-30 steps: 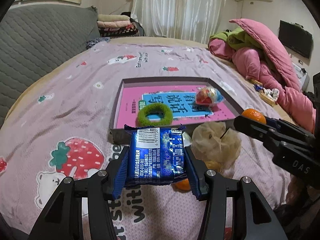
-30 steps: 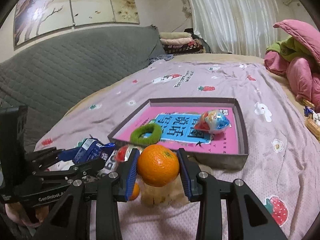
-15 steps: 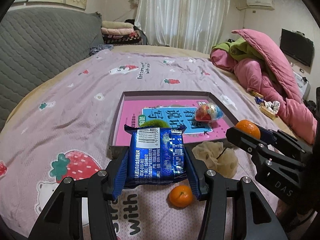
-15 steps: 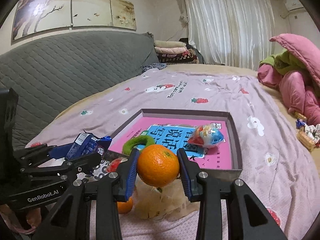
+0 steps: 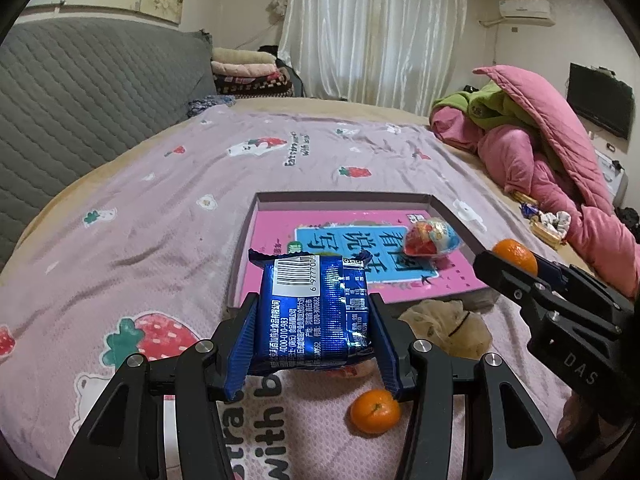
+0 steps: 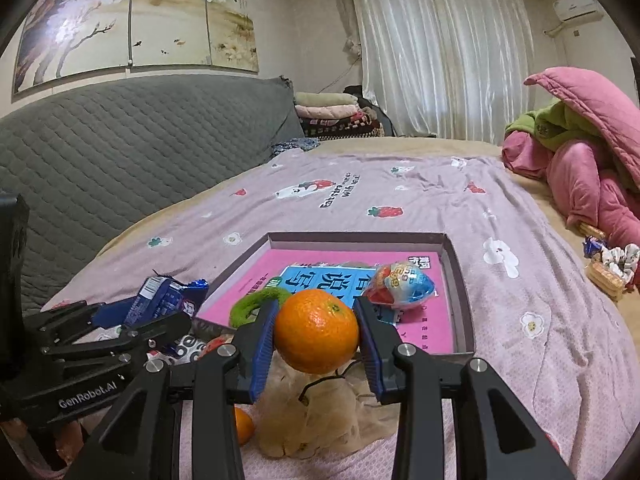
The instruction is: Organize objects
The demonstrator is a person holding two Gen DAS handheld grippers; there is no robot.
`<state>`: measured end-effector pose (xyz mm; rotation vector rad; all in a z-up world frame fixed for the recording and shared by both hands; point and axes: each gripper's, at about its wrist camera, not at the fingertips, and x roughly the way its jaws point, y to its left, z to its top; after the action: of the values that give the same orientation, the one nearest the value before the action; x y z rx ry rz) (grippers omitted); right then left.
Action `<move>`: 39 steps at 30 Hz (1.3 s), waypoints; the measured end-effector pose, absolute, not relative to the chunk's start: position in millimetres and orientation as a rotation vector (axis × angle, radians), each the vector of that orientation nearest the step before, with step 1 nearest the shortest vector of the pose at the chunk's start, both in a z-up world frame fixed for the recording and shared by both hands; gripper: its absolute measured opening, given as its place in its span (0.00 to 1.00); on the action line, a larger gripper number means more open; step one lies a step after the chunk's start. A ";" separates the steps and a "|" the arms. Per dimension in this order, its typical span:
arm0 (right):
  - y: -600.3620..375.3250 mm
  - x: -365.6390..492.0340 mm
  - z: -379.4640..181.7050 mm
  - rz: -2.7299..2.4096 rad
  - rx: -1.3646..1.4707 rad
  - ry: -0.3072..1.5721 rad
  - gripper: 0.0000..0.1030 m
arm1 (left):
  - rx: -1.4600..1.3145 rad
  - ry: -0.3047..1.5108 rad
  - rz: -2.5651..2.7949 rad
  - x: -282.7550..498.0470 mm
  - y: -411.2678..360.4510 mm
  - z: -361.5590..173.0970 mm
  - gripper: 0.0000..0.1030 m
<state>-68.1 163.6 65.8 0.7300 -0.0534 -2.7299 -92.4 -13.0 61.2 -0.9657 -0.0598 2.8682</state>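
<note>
The left claw (image 5: 314, 334) is clenched on a blue foil snack packet (image 5: 314, 312), its blue pads pressed to the packet's two sides, barcode end up. The packet hangs above the bed, just short of the near wall of a shallow grey box (image 5: 444, 208), and it hides the box's near left corner. Seen from the right wrist camera, only the packet's crumpled top shows above the left claw's black arms.

The right claw (image 6: 316, 336) grasps an orange (image 6: 316, 330) between its pads, held above the bed in front of the box's near wall. In the left view that orange (image 5: 516, 254) peeks out only partly behind the claw's black finger.

Inside the box lies a pink book (image 6: 432, 320) with a blue title panel; its print is partly covered. On it rests a foil-wrapped toy egg (image 6: 402, 286), and a green fuzzy hair tie (image 6: 256, 304) shows only as an arc past the right claw's left finger; it is hidden in the left view.

On the lilac strawberry-print bedsheet (image 5: 140, 248), a crumpled beige bag (image 5: 444, 322) lies against the box's near wall, and a second, smaller orange (image 5: 375, 411) sits beside the left claw's right finger, touching it or just apart, hard to tell. A reddish item under the packet is too hidden to name.
</note>
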 end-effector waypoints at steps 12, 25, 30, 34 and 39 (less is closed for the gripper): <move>174.1 -85.9 59.7 -2.763 0.747 -0.076 0.38 | -0.968 -0.099 2.894 -111.7 -26.0 57.5 0.52; 180.2 -95.5 55.2 -2.788 0.781 -0.067 0.38 | -0.958 -0.115 2.910 -127.9 -29.5 55.6 0.52; 181.4 -102.1 54.0 -2.805 0.789 -0.060 0.38 | -0.966 -0.104 2.906 -133.7 -27.4 52.3 0.52; 180.5 -106.7 52.8 -2.815 0.791 -0.046 0.38 | -0.985 -0.099 2.891 -142.8 -27.3 47.8 0.52; 179.2 -116.0 48.6 -2.813 0.816 -0.035 0.38 | -1.001 -0.079 2.909 -155.5 -29.3 43.3 0.52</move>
<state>-116.0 179.2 48.6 0.8156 -0.0350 -2.8127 -155.5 -29.3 43.3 -1.0007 -0.0790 2.9090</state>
